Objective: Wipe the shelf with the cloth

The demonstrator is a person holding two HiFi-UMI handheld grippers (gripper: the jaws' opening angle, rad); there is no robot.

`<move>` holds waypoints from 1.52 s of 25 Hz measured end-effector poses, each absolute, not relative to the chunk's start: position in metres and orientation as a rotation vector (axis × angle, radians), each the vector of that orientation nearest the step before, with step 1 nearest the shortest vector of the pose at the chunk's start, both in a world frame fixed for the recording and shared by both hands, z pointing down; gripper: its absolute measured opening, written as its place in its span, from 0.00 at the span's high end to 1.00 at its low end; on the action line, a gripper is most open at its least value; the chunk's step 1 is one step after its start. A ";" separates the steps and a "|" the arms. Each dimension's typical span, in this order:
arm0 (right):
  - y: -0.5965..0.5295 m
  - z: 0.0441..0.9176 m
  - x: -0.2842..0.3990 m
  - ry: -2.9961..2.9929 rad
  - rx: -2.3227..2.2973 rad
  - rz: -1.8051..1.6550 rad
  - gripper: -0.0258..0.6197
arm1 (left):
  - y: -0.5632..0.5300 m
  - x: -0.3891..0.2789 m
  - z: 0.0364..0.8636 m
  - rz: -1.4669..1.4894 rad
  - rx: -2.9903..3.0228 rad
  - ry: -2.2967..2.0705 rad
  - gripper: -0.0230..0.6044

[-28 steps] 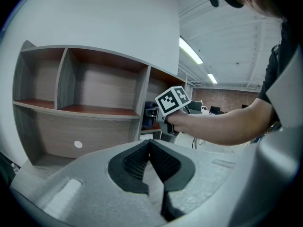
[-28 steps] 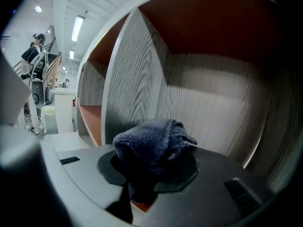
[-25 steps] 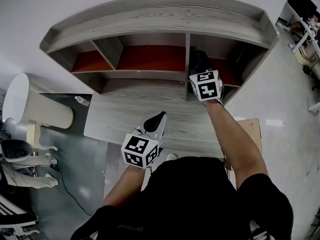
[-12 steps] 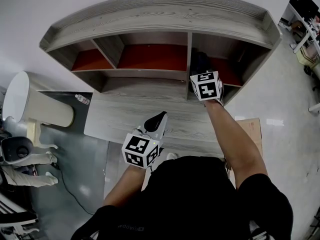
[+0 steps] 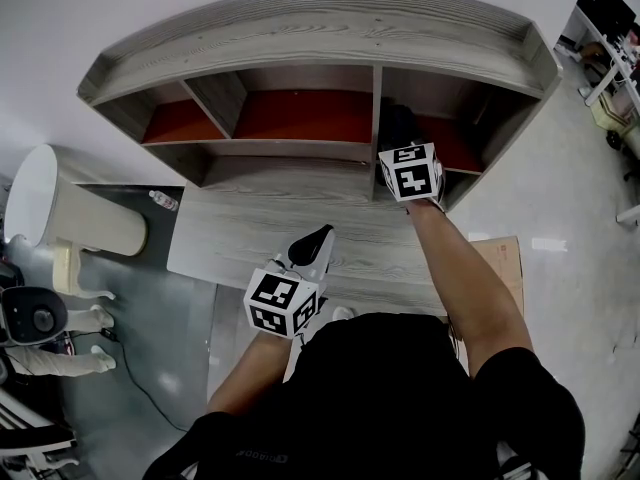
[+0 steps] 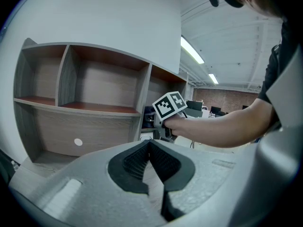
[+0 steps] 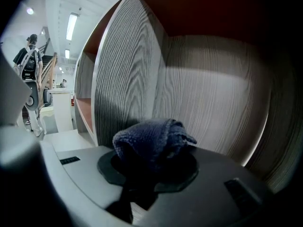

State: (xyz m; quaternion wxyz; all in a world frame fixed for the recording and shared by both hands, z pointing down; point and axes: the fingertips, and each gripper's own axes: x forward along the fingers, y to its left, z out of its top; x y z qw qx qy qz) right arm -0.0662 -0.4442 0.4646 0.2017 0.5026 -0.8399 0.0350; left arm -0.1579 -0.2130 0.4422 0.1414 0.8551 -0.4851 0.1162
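Right gripper view shows the right gripper (image 7: 150, 170) clamped on a bunched dark blue cloth (image 7: 151, 138). It is held inside the right compartment of the shelf (image 5: 300, 30), close to the vertical divider (image 7: 128, 70). The left gripper (image 6: 149, 151) is closed on nothing, over the front edge of the desk (image 5: 240, 233).

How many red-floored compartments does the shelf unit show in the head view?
3: the narrow left compartment, the wide middle compartment, and the right compartment, where the right hand-held gripper holds the cloth.
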 end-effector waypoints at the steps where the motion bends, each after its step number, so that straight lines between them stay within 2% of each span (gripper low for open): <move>1: -0.444 0.464 -0.066 -2.350 1.406 0.102 0.80 | -0.213 -0.158 0.442 0.335 2.469 -1.401 0.95; 9: -0.444 0.461 -0.055 -2.375 1.442 0.159 0.80 | -0.213 -0.157 0.440 0.336 2.474 -1.402 0.95; 38: -0.443 0.462 0.075 -2.289 1.752 0.386 0.80 | -0.218 -0.105 0.432 0.395 2.581 -1.273 0.95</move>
